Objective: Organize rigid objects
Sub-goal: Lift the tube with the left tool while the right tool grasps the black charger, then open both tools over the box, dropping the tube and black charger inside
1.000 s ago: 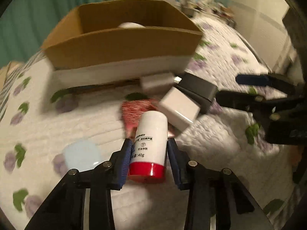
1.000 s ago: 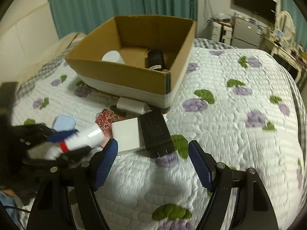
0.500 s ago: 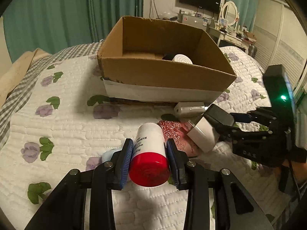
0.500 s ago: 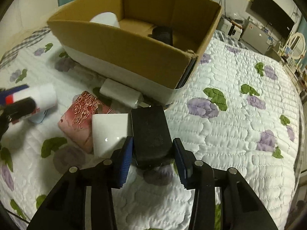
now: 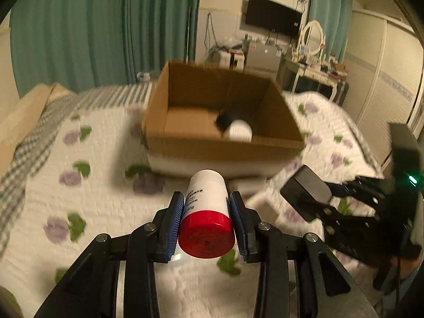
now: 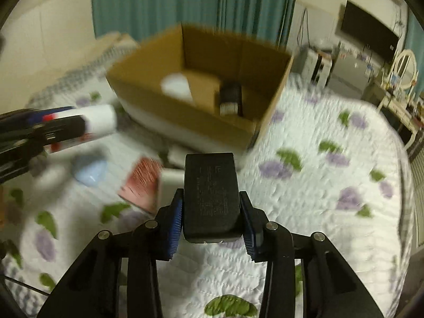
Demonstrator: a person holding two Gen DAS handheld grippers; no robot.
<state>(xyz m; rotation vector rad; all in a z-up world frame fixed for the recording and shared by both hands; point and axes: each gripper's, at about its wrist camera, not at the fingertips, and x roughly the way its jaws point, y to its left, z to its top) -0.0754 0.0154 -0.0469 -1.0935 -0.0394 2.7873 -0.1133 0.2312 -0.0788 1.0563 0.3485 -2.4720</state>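
Above a floral-quilted bed (image 6: 331, 206), the left tool (image 5: 206, 224) clamps a red-capped white bottle (image 5: 208, 212); the right tool (image 6: 212, 221) grips a black rectangular adapter (image 6: 210, 196) before an open cardboard box (image 5: 225, 145).

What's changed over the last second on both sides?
The right hand-held gripper closed on the black adapter and lifted it off the quilt. The left hand-held gripper raised its red-capped bottle toward the cardboard box. The box stayed put.
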